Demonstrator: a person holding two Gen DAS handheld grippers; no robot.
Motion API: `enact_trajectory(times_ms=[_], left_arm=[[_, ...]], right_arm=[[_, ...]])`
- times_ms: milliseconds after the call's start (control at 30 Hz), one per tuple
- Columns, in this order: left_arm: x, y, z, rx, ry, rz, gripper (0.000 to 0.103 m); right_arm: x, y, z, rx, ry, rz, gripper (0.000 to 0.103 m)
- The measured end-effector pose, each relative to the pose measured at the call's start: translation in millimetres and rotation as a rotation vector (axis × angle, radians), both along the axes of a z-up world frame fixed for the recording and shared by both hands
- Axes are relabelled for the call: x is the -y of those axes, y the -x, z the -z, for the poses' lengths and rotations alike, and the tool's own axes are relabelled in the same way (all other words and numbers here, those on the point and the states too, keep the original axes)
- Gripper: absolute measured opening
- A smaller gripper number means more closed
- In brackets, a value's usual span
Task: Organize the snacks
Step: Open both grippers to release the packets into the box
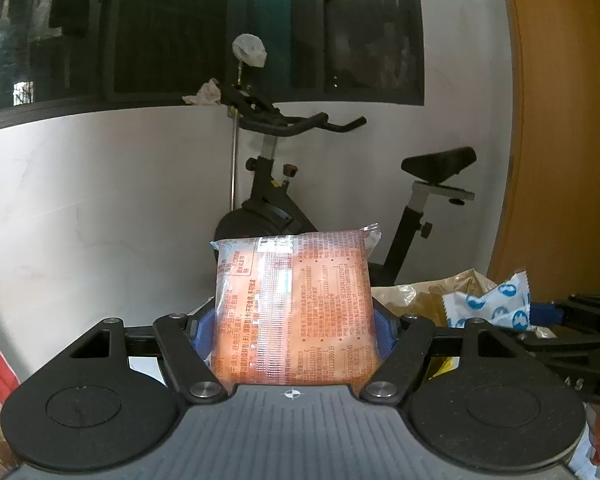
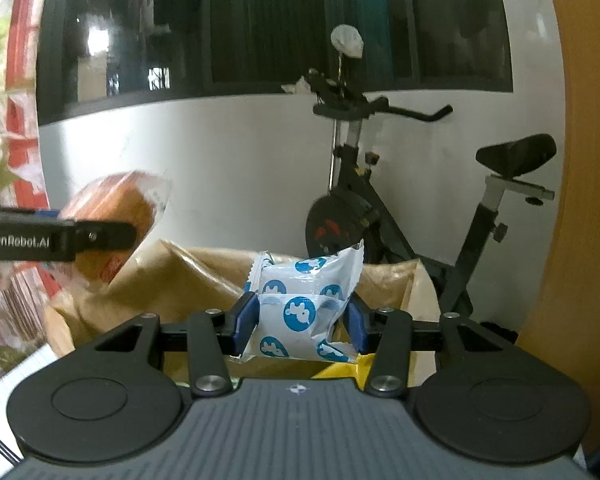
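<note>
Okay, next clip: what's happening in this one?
A person is sorting snacks with a handheld gripper in each hand. The left gripper is clamped on an orange snack packet, held up in the air. The right gripper grips a white packet with blue dots. Both hang above an open brown paper bag; neither packet is in it. An exercise bike stands behind, by the wall.

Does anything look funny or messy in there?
A little. A crumpled rag and a scrunched plastic bag hang on the exercise bike, an odd place. The brown paper bag is crinkled. Nothing looks spilled or torn; both snack packets look whole.
</note>
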State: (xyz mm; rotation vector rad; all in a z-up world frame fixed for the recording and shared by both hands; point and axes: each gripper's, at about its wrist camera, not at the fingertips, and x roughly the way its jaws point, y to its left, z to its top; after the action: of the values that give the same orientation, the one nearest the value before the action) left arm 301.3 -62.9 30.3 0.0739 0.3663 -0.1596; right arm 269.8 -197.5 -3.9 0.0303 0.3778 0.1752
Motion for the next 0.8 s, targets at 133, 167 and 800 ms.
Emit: enact_trajectory(times_ms=[133, 167, 800], left_arm=[[1.3, -11.1, 6.2, -0.041, -0.012, 0.022, 0.075], [1.3, -13.5, 8.1, -0.057, -0.008, 0.030, 0.075], [-37.6, 64.6, -4.5, -0.020, 0.024, 0.023, 0.082]], right_arm=[[4.1, -1.5, 8.0, -0.035, -0.002, 0.014, 0.049], [4.5, -1.1, 8.8, -0.039, 0.004, 0.018, 0.050], [2.0, 68.3, -3.9, 0.043, 0.052, -0.063, 0.066]])
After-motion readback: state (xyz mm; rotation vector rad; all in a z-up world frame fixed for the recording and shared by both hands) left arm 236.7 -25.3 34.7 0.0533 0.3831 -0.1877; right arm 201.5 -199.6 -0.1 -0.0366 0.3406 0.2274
